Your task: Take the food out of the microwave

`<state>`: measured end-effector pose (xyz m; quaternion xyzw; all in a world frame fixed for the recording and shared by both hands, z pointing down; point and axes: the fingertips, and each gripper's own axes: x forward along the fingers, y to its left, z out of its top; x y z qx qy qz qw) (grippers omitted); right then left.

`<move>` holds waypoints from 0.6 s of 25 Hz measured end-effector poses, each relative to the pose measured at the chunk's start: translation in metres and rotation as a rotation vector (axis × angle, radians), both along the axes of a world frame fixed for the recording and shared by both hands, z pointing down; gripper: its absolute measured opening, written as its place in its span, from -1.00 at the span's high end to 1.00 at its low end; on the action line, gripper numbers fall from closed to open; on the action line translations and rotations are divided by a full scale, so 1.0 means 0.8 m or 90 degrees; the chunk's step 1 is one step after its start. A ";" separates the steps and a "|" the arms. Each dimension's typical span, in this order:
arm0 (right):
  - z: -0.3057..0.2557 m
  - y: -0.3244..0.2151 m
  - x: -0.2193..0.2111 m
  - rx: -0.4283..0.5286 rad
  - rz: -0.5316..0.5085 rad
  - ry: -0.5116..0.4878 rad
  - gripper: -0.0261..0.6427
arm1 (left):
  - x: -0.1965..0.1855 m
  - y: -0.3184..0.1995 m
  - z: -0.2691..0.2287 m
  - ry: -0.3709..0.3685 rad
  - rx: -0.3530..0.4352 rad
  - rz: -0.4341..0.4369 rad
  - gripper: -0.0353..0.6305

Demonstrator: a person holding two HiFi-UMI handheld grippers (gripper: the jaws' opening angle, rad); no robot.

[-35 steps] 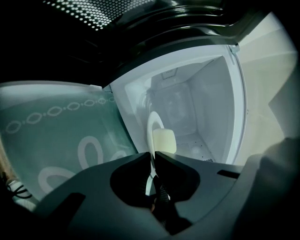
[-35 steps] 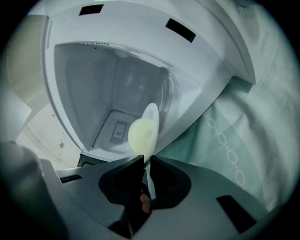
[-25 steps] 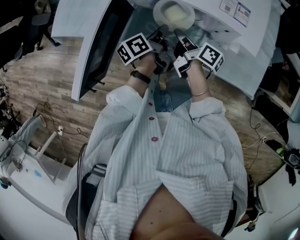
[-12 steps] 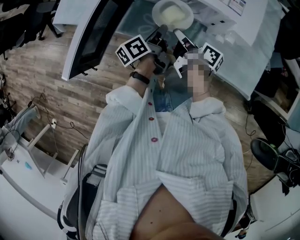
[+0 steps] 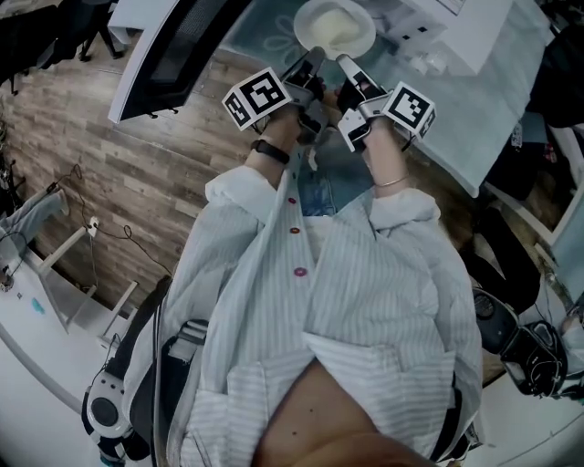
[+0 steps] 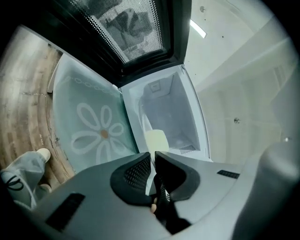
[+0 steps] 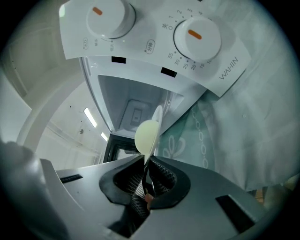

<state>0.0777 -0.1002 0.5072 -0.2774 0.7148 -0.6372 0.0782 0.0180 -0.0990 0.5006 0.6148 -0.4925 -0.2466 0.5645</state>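
- Round white plate of pale yellow food [image 5: 335,25] at far centre, just outside white microwave's [image 7: 154,28] open mouth, near rim pinched by left gripper [image 5: 315,57] and right gripper [image 5: 342,63].
- Judged best: draw nearer level, both sides together, no tilting.

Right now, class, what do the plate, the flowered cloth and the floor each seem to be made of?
Plate: probably glazed ceramic or melamine, white and smooth, with a thin stiff rim.
Flowered cloth: likely fabric or soft vinyl, teal with a printed flower; it hangs in soft folds.
Floor: wood or wood-look laminate; plank seams and grain show.
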 end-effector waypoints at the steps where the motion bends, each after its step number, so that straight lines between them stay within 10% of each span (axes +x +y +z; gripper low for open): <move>1: -0.004 0.001 -0.001 0.004 -0.007 -0.001 0.76 | 0.000 0.002 -0.003 0.001 0.003 -0.007 0.79; 15: -0.064 0.076 0.070 0.031 -0.047 -0.004 0.76 | 0.066 0.080 -0.069 0.009 0.033 -0.043 0.79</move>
